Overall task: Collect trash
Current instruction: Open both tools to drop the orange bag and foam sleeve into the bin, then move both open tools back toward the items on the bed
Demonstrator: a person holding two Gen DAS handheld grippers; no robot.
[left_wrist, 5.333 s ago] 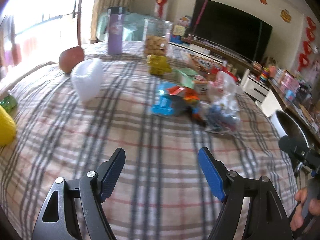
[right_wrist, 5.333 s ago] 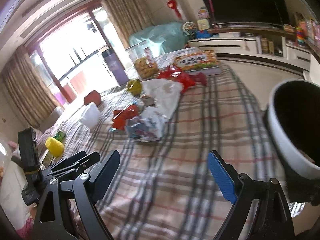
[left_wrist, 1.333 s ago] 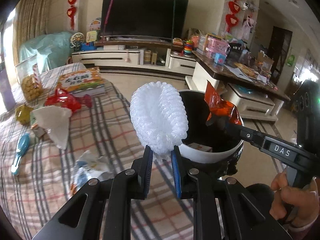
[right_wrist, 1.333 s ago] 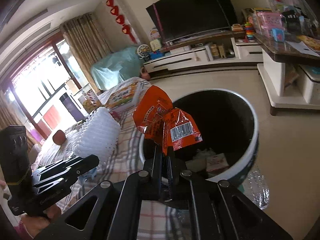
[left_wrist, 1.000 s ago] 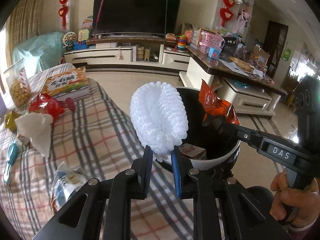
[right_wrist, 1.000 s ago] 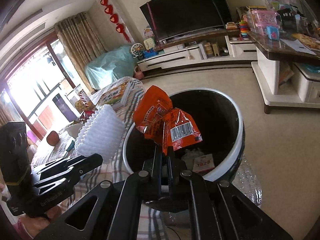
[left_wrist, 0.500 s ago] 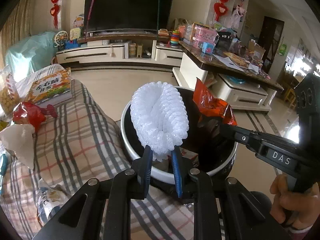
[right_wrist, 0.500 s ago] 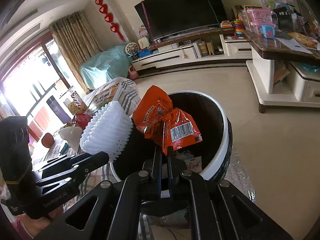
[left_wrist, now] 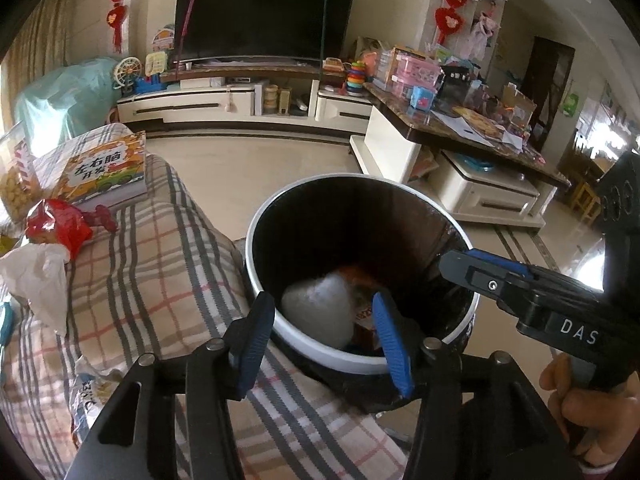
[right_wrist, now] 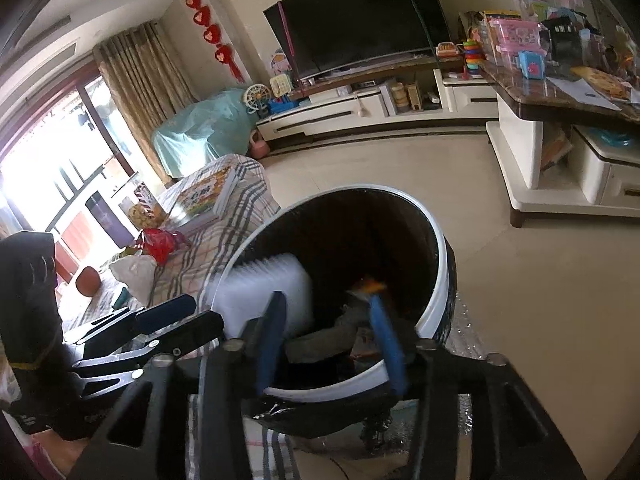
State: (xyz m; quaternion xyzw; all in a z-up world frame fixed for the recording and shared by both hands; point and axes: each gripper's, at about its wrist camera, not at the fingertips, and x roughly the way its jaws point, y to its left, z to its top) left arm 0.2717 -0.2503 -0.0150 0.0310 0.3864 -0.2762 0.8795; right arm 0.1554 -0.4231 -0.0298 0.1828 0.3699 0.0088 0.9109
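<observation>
Left gripper (left_wrist: 325, 338): jaws have just been opening and now stand parted with nothing clamped; the white foam net (left_wrist: 318, 312) lies loose inside the trash bin (left_wrist: 256, 236), below the fingers. Right gripper (right_wrist: 330, 346): jaws have likewise just been opening and grip nothing, and the orange wrapper (right_wrist: 370, 286), blurred, appears to be in the bin. Both grippers angle downward over the bin rim beside the plaid-covered table (left_wrist: 132, 292).
</observation>
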